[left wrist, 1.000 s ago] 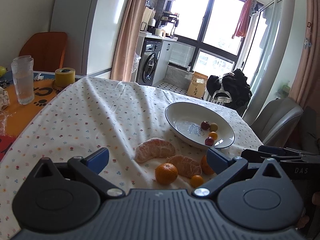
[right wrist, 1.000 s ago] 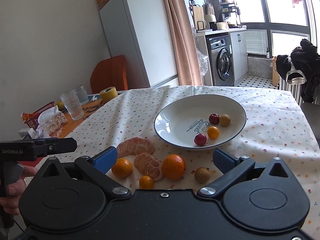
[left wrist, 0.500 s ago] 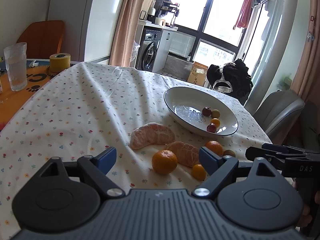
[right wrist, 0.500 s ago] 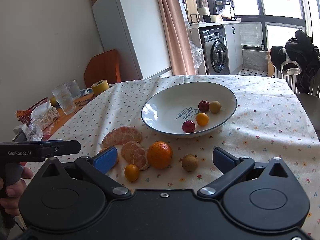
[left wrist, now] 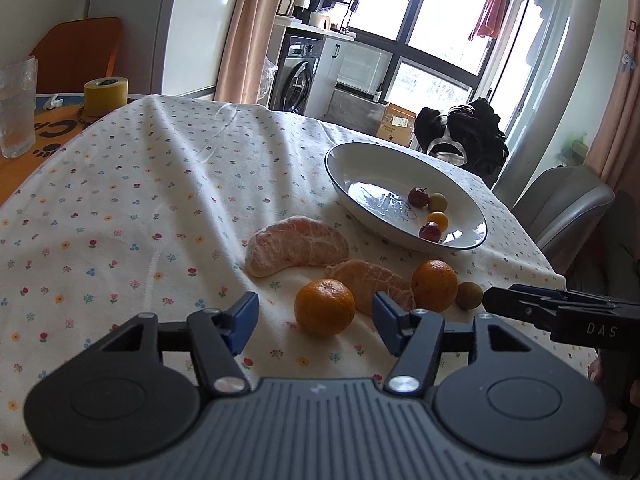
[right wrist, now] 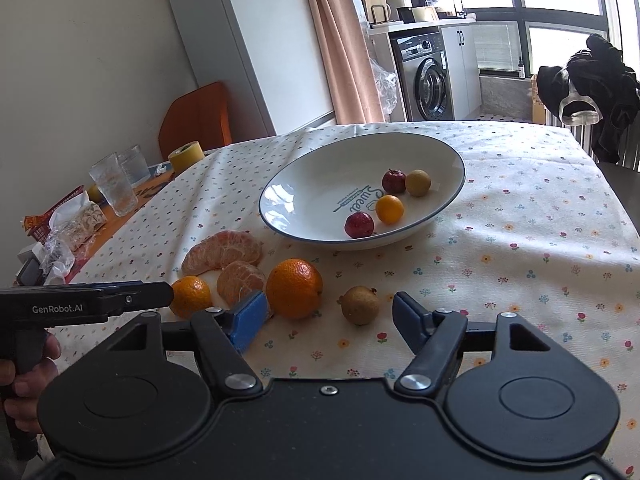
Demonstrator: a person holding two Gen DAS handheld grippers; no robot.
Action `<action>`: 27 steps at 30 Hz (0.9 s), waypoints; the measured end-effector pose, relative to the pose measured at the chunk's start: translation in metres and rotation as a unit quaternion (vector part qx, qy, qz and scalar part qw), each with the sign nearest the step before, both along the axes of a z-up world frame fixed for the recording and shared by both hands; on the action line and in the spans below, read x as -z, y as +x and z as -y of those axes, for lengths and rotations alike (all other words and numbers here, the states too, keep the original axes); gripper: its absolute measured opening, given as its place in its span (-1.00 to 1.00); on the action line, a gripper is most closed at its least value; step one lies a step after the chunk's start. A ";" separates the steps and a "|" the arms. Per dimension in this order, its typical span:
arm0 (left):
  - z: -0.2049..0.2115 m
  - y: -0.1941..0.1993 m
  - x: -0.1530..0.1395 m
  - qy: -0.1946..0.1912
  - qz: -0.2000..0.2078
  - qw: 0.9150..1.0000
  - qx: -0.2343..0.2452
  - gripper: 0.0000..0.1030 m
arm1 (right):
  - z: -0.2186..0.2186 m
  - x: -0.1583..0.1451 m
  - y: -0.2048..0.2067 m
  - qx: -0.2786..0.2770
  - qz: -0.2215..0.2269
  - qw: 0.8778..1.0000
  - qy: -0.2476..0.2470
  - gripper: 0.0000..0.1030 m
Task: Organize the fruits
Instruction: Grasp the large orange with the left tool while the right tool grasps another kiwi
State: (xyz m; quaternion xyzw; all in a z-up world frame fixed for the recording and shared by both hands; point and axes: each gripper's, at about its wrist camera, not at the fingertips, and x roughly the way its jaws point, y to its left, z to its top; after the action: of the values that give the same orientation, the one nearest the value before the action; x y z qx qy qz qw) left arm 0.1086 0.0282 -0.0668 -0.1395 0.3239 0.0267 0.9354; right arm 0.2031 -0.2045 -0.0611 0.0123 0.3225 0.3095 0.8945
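Here small orange [left wrist: 324,307] between open left hand-held gripper [left wrist: 316,322] fingers, untouched.

Glossy ceramic bowl [right wrist: 448,152] on matt printed cloth [right wrist: 520,248]; peeled segments [right wrist: 222,250] look dull and fibrous.

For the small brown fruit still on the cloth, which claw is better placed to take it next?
Probably the right claw: it is open, and the small brown fruit lies just ahead between its fingers. The left claw, also open, faces a small orange instead.
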 end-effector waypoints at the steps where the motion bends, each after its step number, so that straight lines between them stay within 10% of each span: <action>1: 0.000 0.002 0.001 -0.001 -0.002 1.000 0.000 0.13 | 0.000 0.001 0.001 0.000 -0.003 1.000 0.000 0.22; 27: 0.007 0.014 0.008 0.006 -0.011 1.000 0.002 -0.28 | 0.000 0.022 0.022 0.004 -0.031 1.000 0.005 -0.58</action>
State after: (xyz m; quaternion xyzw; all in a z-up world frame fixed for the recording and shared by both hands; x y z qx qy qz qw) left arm 0.1231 0.0214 -0.0748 -0.1332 0.3342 0.0281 0.9326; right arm 0.2253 -0.2041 -0.0832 0.0279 0.3481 0.3071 0.8853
